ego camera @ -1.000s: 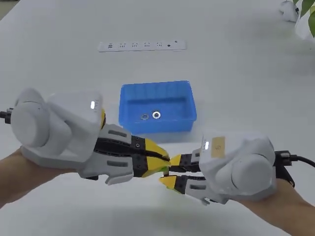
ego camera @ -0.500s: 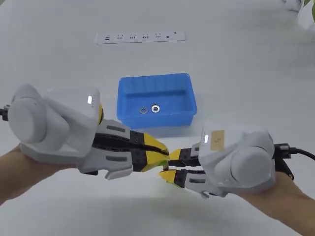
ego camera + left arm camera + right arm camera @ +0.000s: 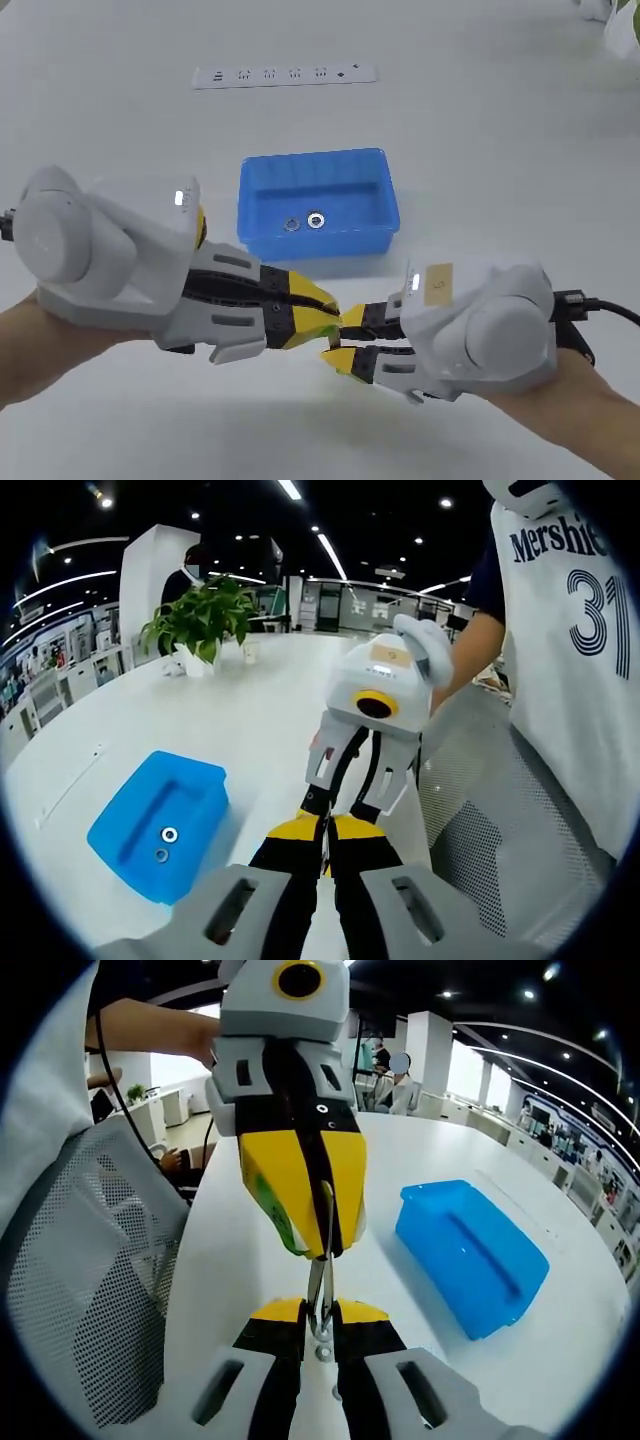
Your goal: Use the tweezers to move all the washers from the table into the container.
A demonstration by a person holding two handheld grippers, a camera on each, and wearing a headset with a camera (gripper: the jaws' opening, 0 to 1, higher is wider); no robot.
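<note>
Risk, judged: the tweezers are in a shared grip. If one side lets go before the other has them seated, or if both pull, they could twist, slip and drop onto the table [image 3: 500, 150]. A clamp in the wrong spot would pin the legs shut and make them useless for picking.

- Container [image 3: 316, 157]: blue, beyond both sets of fingertips and well apart from them.
- Left gripper [image 3: 330, 312] and right gripper [image 3: 338, 346]: meeting tip to tip, both clenched on the tweezers.
- Tweezers [image 3: 320, 1295]: bridging from between the right jaws into the left jaws.
- Washers [image 3: 316, 220]: two, inside the container near its front wall and far from the fingertips. Cannot tell whether the tweezer tips carry one.
</note>
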